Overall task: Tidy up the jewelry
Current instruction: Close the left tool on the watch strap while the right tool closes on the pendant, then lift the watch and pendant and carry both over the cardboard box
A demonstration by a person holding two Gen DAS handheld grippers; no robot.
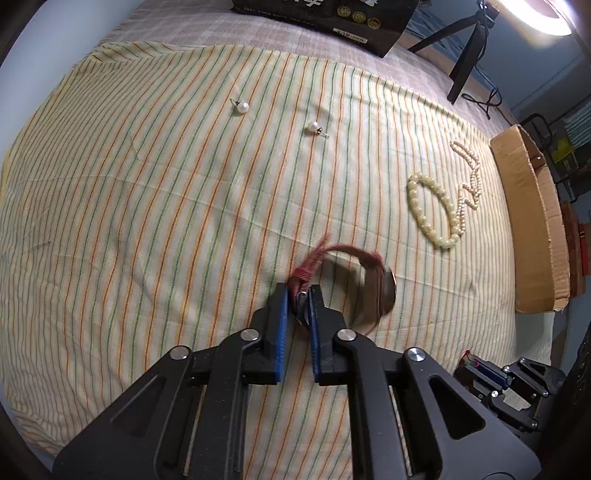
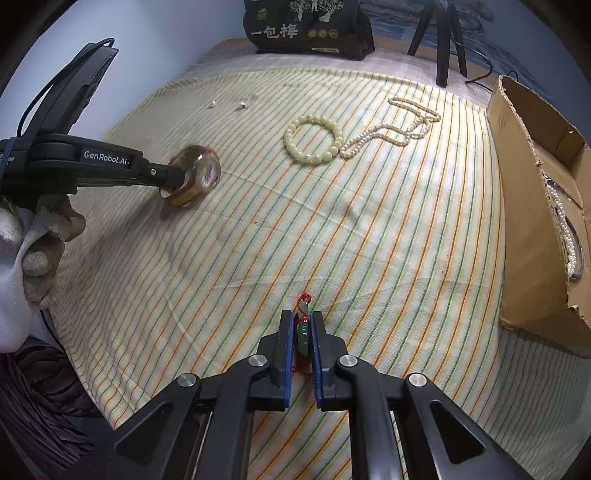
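Lying on a striped cloth (image 2: 369, 229) spread over a bed: assorted jewelry. Left gripper (image 1: 298, 295): blue pads closed on the strap of a wristwatch (image 1: 373, 284) with a dark red band, the watch blurred and tilted beside the fingertips; in the right wrist view the same watch (image 2: 195, 177) sits at the tip of that gripper. Right gripper (image 2: 301, 325): jaws pinched on a green pendant (image 2: 303, 334) with red cord, close above the cloth. Two pearl earrings (image 1: 242, 107) farther off, apart from each other. Cream bead bracelet (image 2: 314, 138) touching a fine pearl necklace (image 2: 399, 129). Cardboard box (image 2: 524, 192) at right edge, pearls inside. Dark bag (image 2: 306, 29) and tripod (image 2: 443, 40) beyond.
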